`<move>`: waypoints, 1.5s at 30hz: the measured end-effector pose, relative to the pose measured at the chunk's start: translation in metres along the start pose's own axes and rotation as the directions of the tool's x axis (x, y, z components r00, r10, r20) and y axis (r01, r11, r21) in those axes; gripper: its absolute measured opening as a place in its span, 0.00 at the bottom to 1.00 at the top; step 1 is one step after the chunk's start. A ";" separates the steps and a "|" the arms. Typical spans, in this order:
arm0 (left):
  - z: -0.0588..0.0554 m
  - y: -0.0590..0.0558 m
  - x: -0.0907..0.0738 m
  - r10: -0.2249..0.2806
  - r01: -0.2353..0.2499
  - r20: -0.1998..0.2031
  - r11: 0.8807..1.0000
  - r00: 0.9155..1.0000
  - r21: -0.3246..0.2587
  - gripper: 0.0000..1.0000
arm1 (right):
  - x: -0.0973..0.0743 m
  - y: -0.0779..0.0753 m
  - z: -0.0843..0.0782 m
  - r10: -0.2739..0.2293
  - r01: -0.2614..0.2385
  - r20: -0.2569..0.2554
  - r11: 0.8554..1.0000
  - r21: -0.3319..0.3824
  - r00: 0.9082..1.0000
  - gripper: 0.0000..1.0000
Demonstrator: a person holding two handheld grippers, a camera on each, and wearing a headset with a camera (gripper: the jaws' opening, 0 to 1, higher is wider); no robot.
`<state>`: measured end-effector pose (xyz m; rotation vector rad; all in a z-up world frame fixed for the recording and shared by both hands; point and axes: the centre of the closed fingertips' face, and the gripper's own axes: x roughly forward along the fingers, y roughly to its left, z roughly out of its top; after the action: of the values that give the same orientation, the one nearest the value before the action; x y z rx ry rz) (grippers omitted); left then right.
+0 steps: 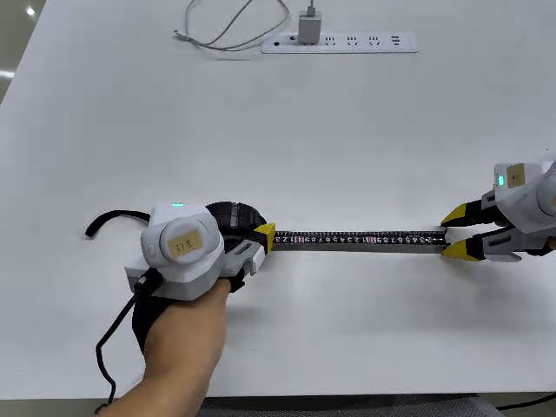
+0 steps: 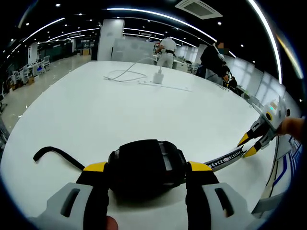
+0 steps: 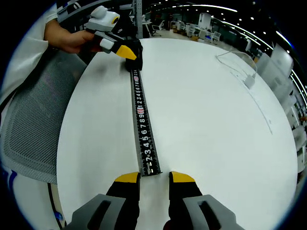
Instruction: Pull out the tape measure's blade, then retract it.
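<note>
The black tape measure case (image 1: 233, 219) lies on the white table (image 1: 347, 148) at the left, and my left gripper (image 1: 248, 228) is shut on it. In the left gripper view the case (image 2: 146, 165) sits between the yellow-tipped fingers (image 2: 95, 167). The blade (image 1: 360, 238) lies pulled out flat to the right. Its numbered end (image 3: 149, 168) rests just ahead of my right gripper (image 3: 154, 178), which is open with its jaws apart on either side of the tip. The right gripper (image 1: 453, 234) stands at the table's right edge.
A white power strip (image 1: 339, 42) with a plugged charger (image 1: 309, 26) and a looped cable (image 1: 230, 26) lies at the far edge. The case's black strap (image 1: 113, 221) trails left. A black cord (image 1: 113, 339) hangs at the near edge. A mesh chair (image 3: 33, 124) stands beside the table.
</note>
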<state>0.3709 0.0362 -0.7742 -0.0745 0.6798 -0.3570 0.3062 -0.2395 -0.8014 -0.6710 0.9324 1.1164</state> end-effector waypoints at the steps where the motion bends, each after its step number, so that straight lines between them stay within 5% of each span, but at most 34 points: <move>1: 0.000 0.000 0.000 -0.001 0.001 0.000 1.000 1.000 0.000 0.61 | 0.000 0.000 0.000 0.002 -0.002 0.000 1.000 -0.001 1.000 0.20; 25: 0.001 0.000 0.000 -0.006 0.006 0.000 0.999 1.000 -0.043 0.61 | 0.003 -0.001 0.004 0.015 -0.015 -0.004 1.000 -0.027 1.000 0.12; 45: 0.000 0.001 0.001 0.004 -0.004 -0.017 1.000 1.000 -0.017 0.60 | 0.003 -0.001 0.003 0.012 -0.012 -0.008 0.999 -0.031 1.000 0.10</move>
<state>0.3718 0.0365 -0.7745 -0.0865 0.7000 -0.3481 0.3089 -0.2358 -0.8029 -0.6966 0.9284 1.1419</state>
